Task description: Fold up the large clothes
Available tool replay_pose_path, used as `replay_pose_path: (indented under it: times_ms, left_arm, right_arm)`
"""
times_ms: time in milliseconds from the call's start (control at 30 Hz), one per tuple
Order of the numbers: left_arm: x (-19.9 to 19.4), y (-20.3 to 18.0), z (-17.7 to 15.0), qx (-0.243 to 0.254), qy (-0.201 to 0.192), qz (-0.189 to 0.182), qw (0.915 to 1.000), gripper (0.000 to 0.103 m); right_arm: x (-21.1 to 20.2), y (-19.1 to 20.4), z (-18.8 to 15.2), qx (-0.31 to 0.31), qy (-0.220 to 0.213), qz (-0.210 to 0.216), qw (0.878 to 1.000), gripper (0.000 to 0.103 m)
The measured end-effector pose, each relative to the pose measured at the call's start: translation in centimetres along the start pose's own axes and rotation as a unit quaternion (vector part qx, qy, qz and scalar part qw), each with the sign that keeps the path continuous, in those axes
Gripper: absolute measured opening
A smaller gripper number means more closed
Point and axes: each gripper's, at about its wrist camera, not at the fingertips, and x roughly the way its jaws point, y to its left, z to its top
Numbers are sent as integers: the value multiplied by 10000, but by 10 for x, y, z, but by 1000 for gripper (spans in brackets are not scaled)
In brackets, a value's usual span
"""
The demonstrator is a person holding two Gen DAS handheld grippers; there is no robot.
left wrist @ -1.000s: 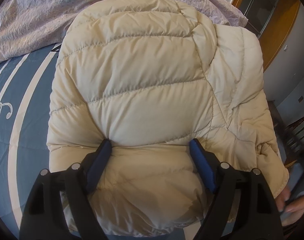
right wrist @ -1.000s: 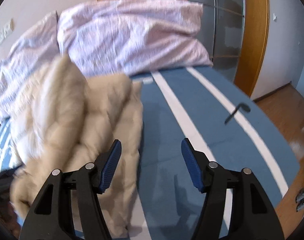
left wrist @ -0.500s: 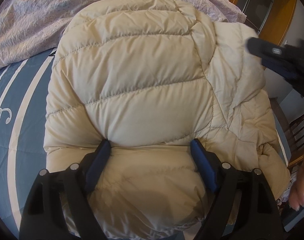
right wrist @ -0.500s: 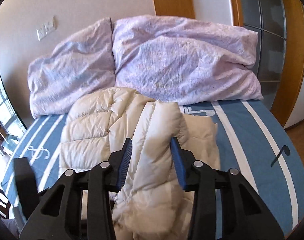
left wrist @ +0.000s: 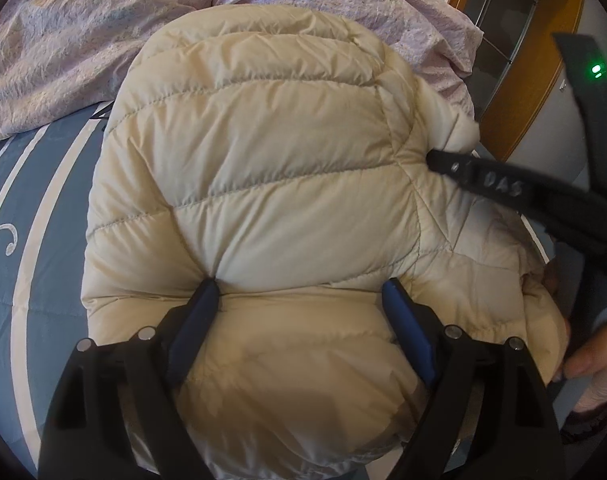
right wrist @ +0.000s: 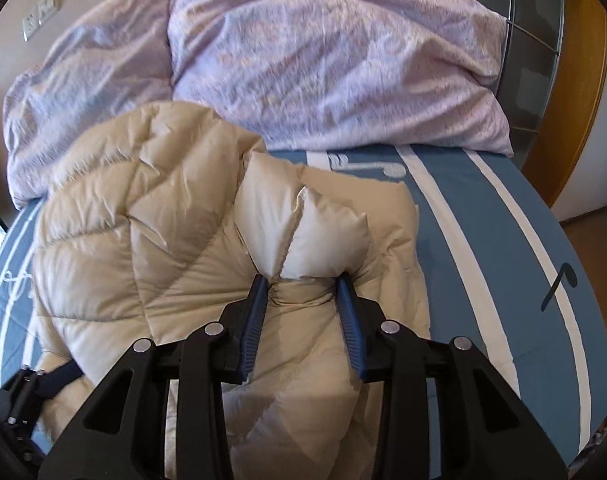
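A cream quilted down jacket (left wrist: 283, 160) lies folded on the blue striped bed (left wrist: 35, 240). My left gripper (left wrist: 301, 284) stands wide over the jacket's near end. Its blue pads (left wrist: 199, 312) dent the padding, which bulges up between them. In the right wrist view my right gripper (right wrist: 303, 280) is closing on a raised fold along the jacket's (right wrist: 143, 240) right side. Its pads (right wrist: 255, 312) pinch that fold, and the fabric puffs out past the tips. The right gripper's black finger (left wrist: 483, 178) also shows in the left wrist view, at the jacket's right edge.
Two lilac pillows (right wrist: 323, 60) lie against the head of the bed, just beyond the jacket. Bare blue sheet (right wrist: 483, 240) stretches to the right of it. A wooden door frame (right wrist: 583, 80) and floor lie past the bed's right edge. A person's hand (left wrist: 591, 356) is at the right.
My right gripper has swung left from bare sheet onto the jacket's right side, and its jaws have narrowed onto a fold. The left gripper has kept still on the jacket.
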Motion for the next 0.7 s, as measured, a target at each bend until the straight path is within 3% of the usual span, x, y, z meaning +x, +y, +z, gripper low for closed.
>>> replay_pose_path:
  times_ms: [700]
  left_arm:
    - [-1,-12,-1,248,-114,-13,9996,84]
  right_arm:
    - [27,-20,-26,51,104,-102,9999,36]
